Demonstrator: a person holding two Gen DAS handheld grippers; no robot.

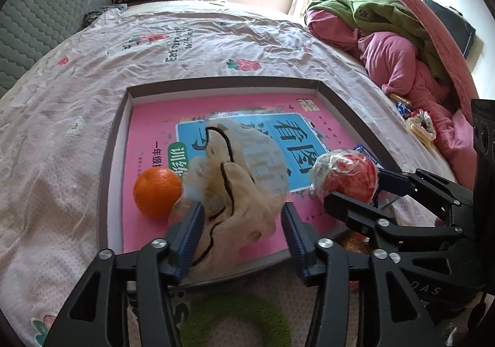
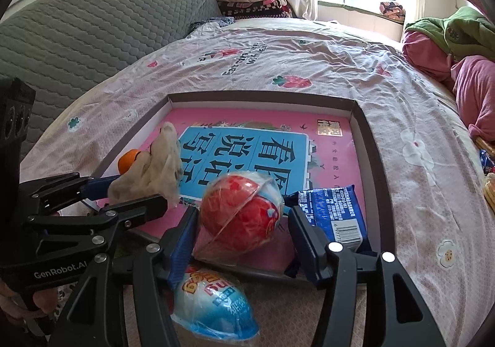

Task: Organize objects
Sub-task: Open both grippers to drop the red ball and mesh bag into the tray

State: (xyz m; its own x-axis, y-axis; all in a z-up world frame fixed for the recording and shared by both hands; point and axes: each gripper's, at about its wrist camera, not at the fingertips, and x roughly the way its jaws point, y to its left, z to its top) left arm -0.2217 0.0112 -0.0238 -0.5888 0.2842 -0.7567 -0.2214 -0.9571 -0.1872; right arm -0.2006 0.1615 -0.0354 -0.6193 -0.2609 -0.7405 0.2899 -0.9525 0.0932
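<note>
My left gripper (image 1: 241, 217) stands over the near edge of the shallow box (image 1: 114, 142) on the bed, its jaws released and spread, with the crumpled cream bag (image 1: 235, 186) slumped between them on the pink book (image 1: 148, 118), beside the orange (image 1: 157, 192). My right gripper (image 2: 244, 223) brackets the red wrapped ball (image 2: 241, 214), jaws parted and clear of it on both sides, gripping nothing; the blue packet (image 2: 337, 210) lies just right of them.
</note>
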